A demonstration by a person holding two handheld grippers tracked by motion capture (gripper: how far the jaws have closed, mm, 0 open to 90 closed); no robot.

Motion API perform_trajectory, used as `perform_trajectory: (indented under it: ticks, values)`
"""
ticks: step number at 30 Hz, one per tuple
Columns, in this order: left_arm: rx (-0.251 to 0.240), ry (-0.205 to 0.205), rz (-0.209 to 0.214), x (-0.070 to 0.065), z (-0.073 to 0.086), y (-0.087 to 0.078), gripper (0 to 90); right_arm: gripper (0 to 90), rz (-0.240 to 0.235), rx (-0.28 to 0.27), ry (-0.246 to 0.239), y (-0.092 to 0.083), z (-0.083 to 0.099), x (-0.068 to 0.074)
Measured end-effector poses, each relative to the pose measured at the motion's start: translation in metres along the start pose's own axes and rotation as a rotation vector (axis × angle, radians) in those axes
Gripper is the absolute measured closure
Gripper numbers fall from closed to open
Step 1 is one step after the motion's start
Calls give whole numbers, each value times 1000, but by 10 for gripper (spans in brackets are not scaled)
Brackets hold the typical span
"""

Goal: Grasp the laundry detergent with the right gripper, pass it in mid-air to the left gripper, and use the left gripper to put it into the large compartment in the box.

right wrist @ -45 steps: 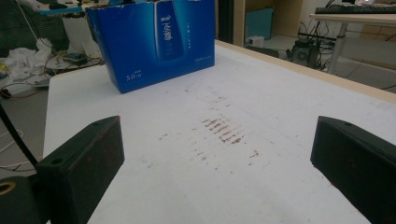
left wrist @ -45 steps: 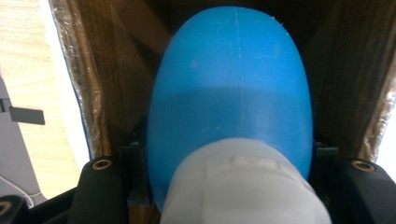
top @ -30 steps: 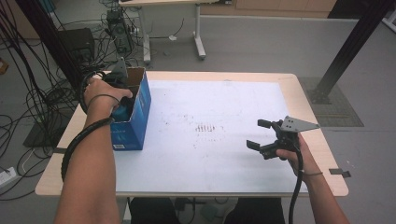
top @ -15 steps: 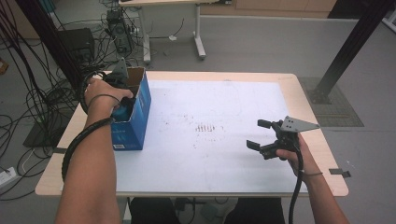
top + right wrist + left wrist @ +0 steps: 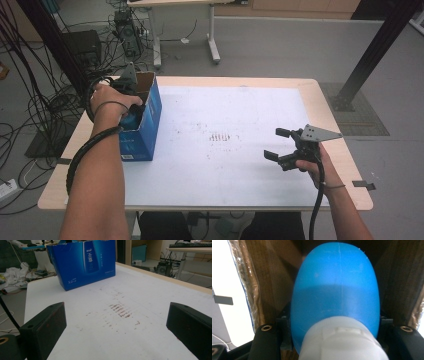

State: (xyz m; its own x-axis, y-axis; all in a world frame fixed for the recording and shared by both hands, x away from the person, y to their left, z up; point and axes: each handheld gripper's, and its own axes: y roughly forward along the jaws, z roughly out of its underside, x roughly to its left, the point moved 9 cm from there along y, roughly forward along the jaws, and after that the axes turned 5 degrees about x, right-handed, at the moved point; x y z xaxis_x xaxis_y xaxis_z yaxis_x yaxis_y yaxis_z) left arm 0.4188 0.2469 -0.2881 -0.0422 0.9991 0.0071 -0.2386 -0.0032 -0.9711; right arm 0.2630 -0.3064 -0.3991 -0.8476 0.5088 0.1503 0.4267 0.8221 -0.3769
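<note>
Across the white surface [image 5: 210,175], almost nothing different from a second ago: same layout, both forearms in the same places. Suggests a pause inside the grasp rather than a lift or a set-down.

At the far left edge, open-topped blue box [image 5: 147,125], upright, exactly where it was. Holds the left hand [image 5: 112,100], sunk into the opening as before.

Inside the box, between brown cardboard walls, blue bottle [image 5: 335,290] with a white cap [image 5: 339,345] toward the camera. Left tool [image 5: 335,327] pinching it, a black jaw pressed against either flank, in the left gripper view. Probably the thing in play, either about to come out or just put in; cannot tell which.

At the near right, right tool [image 5: 276,145] just above the surface, jaws spread wide with nothing between them, aimed left toward the box and unmoved since earlier.

Between box and right tool, patch of small brown smears [image 5: 223,136] on the surface, flat and no hindrance.

Tightest spot: the box walls close around bottle and jaws, likely to drag or tip the box on a careless pull. Beyond the left edge, tangled cables [image 5: 30,100] on the floor, well apart.
</note>
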Motion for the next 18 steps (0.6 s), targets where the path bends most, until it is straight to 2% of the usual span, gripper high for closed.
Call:
perform_trajectory:
  ticks: [18]
  values:
    - [-2,0,6,2,1,0,378,29,-1,-3,2,1,0,-1]
